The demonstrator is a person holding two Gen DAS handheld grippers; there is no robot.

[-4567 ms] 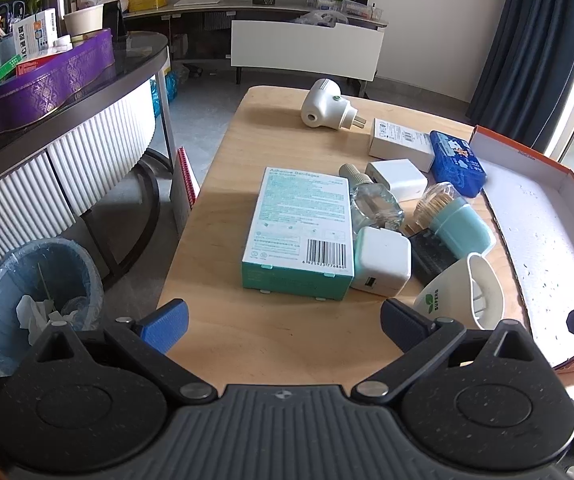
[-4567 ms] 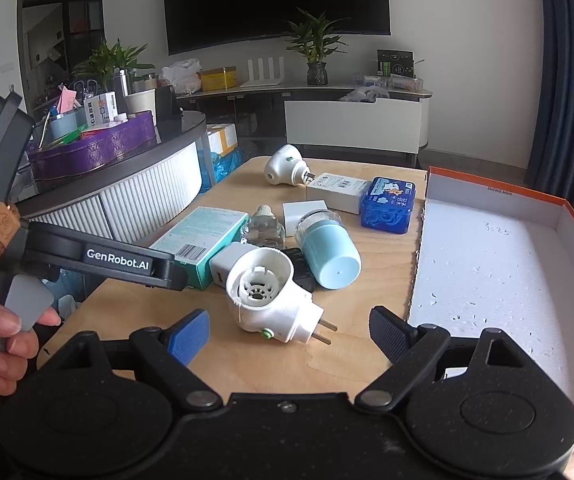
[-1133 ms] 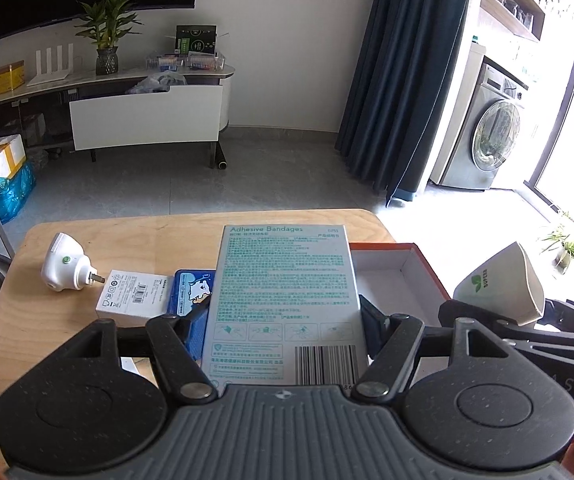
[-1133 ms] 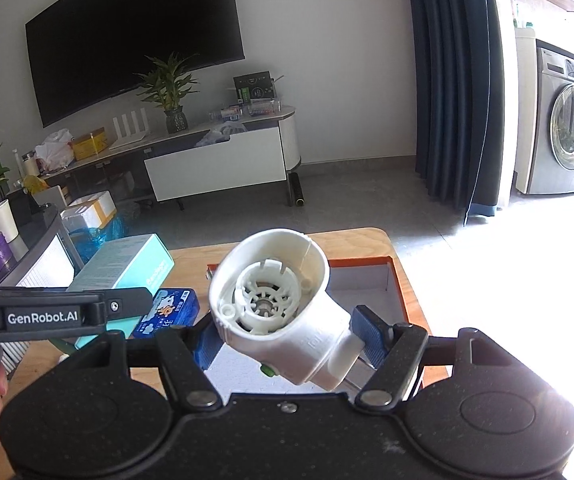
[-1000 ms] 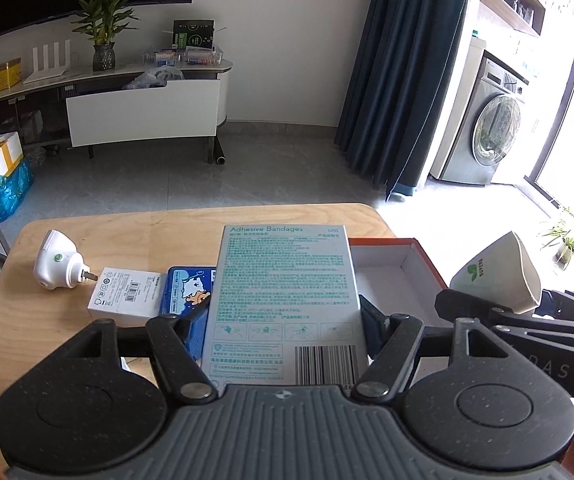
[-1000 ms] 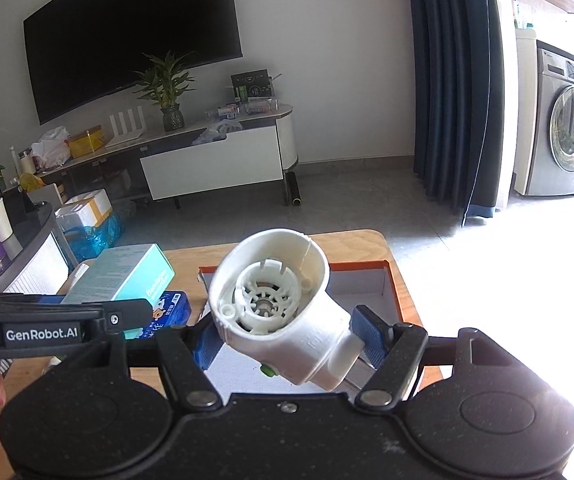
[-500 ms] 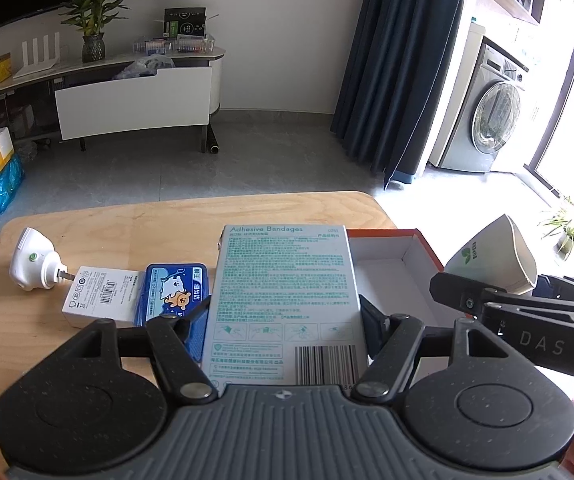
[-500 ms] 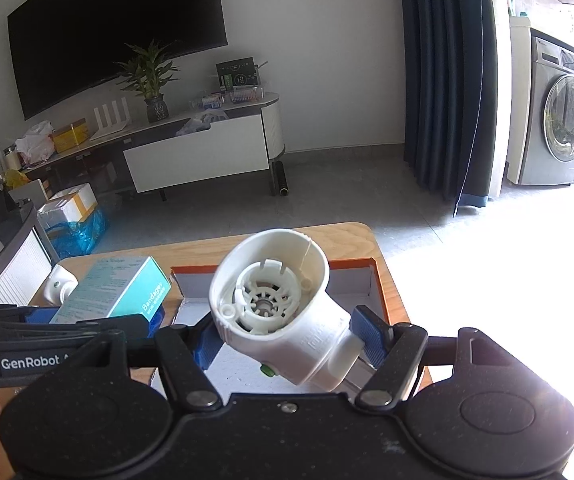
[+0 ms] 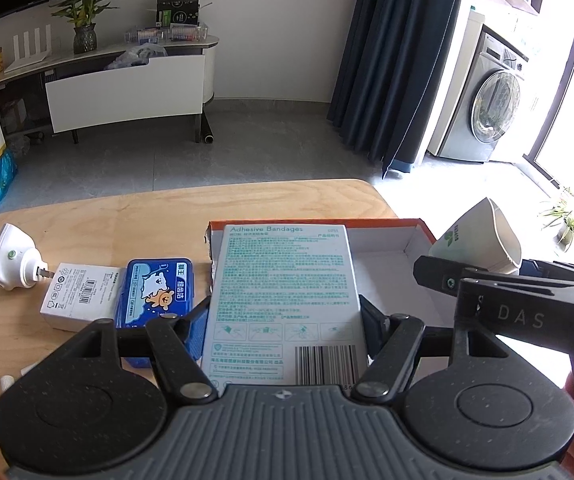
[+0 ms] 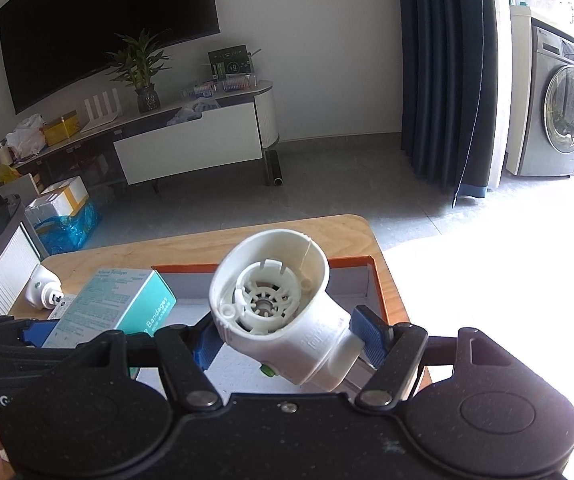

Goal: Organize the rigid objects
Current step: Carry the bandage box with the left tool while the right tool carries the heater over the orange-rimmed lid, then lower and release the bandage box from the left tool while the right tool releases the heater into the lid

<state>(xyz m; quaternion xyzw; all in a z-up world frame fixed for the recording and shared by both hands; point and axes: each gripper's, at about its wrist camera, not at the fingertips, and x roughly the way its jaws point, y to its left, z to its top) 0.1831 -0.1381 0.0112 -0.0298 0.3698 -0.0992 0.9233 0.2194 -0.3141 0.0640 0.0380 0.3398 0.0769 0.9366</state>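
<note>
My left gripper (image 9: pixel 285 322) is shut on a teal-and-white adhesive bandages box (image 9: pixel 285 300), held flat above the near left part of the orange-rimmed white box lid (image 9: pixel 391 240). My right gripper (image 10: pixel 287 340) is shut on a white plug-in device (image 10: pixel 275 304), open round end up, held over the same lid (image 10: pixel 351 280). The bandages box (image 10: pixel 119 306) also shows in the right wrist view, at the left. The plug-in device (image 9: pixel 483 236) shows in the left wrist view, at the right.
On the wooden table (image 9: pixel 127 220) left of the lid lie a blue case (image 9: pixel 159 292), a white carton (image 9: pixel 79 296) and a second white plug-in device (image 9: pixel 13 258). Beyond the table's far edge is floor, a TV console and a washing machine (image 9: pixel 491 116).
Both grippers have moved on over the table with their loads. The lid and the items on the left now sit lower and nearer in both views.
</note>
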